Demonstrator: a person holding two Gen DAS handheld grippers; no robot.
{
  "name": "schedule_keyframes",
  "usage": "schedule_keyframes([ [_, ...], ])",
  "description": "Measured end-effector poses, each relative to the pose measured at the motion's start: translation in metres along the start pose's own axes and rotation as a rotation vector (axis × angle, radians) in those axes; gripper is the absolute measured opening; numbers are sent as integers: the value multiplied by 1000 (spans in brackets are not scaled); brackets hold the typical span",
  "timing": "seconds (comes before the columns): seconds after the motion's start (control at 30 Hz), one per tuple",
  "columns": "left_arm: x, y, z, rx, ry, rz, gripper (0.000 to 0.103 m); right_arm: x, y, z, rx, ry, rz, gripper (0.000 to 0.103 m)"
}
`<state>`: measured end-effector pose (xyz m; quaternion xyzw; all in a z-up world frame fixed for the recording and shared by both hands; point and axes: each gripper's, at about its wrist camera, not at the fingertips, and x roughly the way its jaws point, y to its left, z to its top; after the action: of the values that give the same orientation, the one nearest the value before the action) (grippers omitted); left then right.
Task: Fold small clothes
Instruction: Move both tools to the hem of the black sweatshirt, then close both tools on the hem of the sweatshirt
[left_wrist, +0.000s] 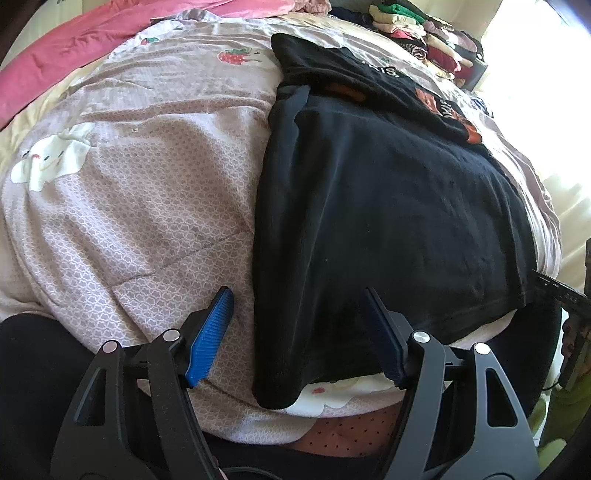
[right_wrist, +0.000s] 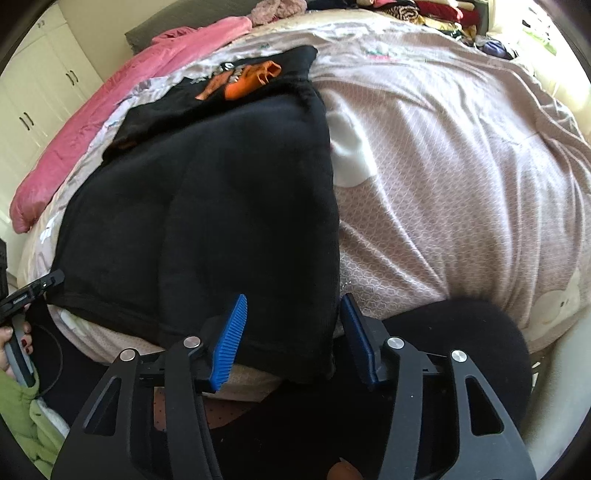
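A black top (left_wrist: 388, 203) with an orange print (left_wrist: 428, 98) lies flat on the bed, hem toward me. My left gripper (left_wrist: 297, 295) is open over its near left corner. One blue pad (left_wrist: 214, 332) rests on the sheet beside the cloth and the other sits over the black fabric. In the right wrist view the same top (right_wrist: 203, 203) fills the left half. My right gripper (right_wrist: 293, 299) is open astride the near right corner, with the cloth edge lying between its pads unpinched. The left tool (right_wrist: 33, 288) and a hand (right_wrist: 14, 343) show at the far left.
The bed wears a pale patterned sheet (left_wrist: 147, 184) with cartoon prints. A pink duvet (right_wrist: 92, 122) runs along the far left side. Stacks of folded clothes (left_wrist: 424, 37) sit at the far end. White cupboards (right_wrist: 33, 99) stand beyond. A black rounded shape (right_wrist: 461, 339) lies at the near edge.
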<state>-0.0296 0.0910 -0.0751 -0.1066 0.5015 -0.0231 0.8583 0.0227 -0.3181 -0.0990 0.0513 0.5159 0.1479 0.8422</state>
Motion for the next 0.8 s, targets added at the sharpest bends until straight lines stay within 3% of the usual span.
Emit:
schedule_keyframes([
  [0.03, 1, 0, 0, 0, 2, 2, 63, 1, 0, 0, -4, -2, 3, 45],
  [0.17, 2, -3, 1, 3, 1, 11, 63, -3, 3, -3, -30, -18, 30, 12],
  [0.2, 2, -4, 1, 5, -1, 12, 63, -6, 2, -3, -29, -27, 37, 10],
  [0.4, 3, -4, 2, -3, -5, 7, 51, -11, 3, -2, -36, -41, 41, 9],
  [0.53, 4, -7, 3, 7, -8, 9, 45, 1, -1, -2, -6, -14, 26, 17],
  [0.73, 5, -13, 3, 28, -15, 17, 29, 2, 0, -3, -5, -19, 30, 17],
  [0.8, 3, -14, 3, 34, -20, 22, 23, -1, 1, -3, -10, -30, 31, 12],
])
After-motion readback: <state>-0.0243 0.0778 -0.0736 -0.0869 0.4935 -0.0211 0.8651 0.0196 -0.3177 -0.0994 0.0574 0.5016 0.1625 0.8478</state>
